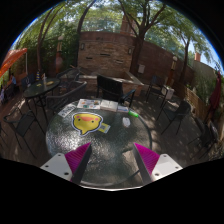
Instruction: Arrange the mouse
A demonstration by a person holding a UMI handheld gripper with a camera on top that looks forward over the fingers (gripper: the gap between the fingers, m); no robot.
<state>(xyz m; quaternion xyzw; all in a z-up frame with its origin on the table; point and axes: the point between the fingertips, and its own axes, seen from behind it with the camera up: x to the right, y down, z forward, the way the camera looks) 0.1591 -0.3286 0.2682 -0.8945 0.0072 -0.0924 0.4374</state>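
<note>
Outdoors, jaws spread and empty above round glass tabletop; yellow mouse pad just ahead, awaiting approach.

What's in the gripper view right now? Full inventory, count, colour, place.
Table: 1, round, glass top, directly under and ahead of the fingers.
Mouse pad: 1, yellow with a darker patch in the middle, on the table ahead of the fingers.
Laptop: 1, dark, lid open, at the far side of the table.
Papers: a few, pale, on the table in front of the laptop; exact count unclear.
Chairs: several, dark metal, around the table.
Brick wall: 1, reddish brown, beyond the table.
Trees: several, green, above and behind the wall.
Mouse: not clearly identifiable.
Gripper: 1, two fingers with magenta pads, open, holding nothing, above the near edge of the table.
</note>
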